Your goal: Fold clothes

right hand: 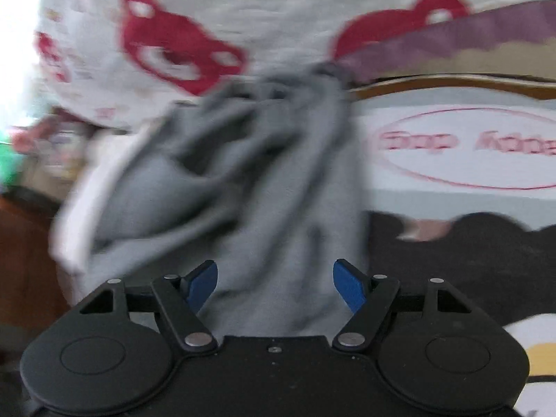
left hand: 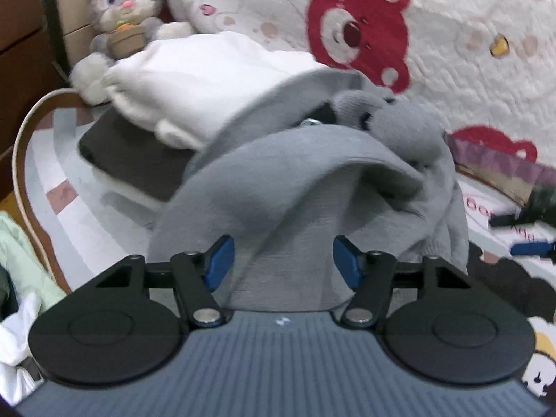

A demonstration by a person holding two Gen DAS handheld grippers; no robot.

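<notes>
light: soft, even | blur: heavy right, mild left | edges: fisheye-bent

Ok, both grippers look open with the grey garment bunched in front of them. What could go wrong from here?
1. The grey garment lies crumpled, layers overlapping; closing the left gripper now may pinch several layers, not one edge.
2. The right view is blurred, so the right gripper may grab the wrong fold.
3. The garment leans on the white folded item atop the dark one; pulling could topple that stack.
</notes>
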